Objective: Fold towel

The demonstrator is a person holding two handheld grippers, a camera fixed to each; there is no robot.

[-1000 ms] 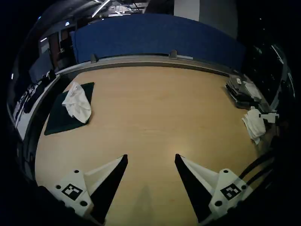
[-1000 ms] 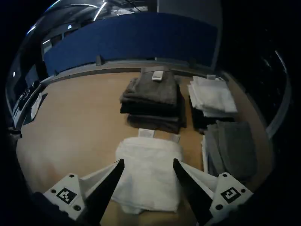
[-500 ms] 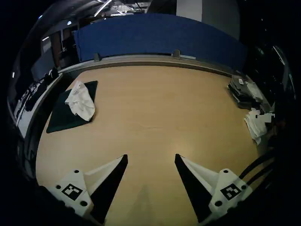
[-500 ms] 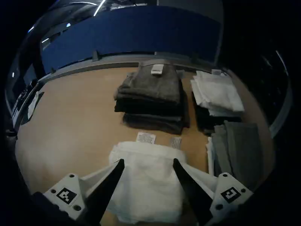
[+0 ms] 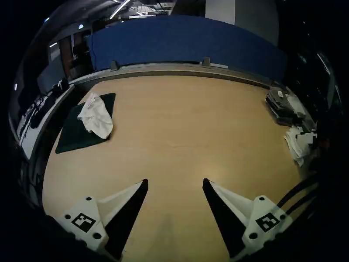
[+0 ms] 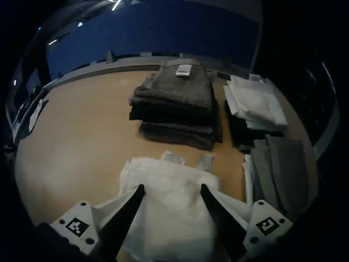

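Between the earlier frames and now, the left gripper view has altered little, the far objects drifting slightly rightward; the left gripper (image 5: 174, 181) hangs with its fingers spread and nothing between them over the bare wooden table (image 5: 187, 122); at far left a crumpled white towel (image 5: 97, 117) lies on a dark green cloth (image 5: 74, 135), well apart from the gripper, probably staged as stock awaiting folding; a blue partition (image 5: 187, 41) closes the far edge. In the right gripper view, the right gripper (image 6: 172, 187) has advanced over the folded white towel (image 6: 174, 205), which now sits lower and nearer than before; its fingers are spread, straddling the towel without pinching it; two care labels (image 6: 173, 157) project from the towel's far edge; beyond stand a stack of dark grey towels (image 6: 179, 105), a white towel pile (image 6: 255, 102) and grey towels (image 6: 281, 170), which suggests the folded item lies beside finished stock for stacking.
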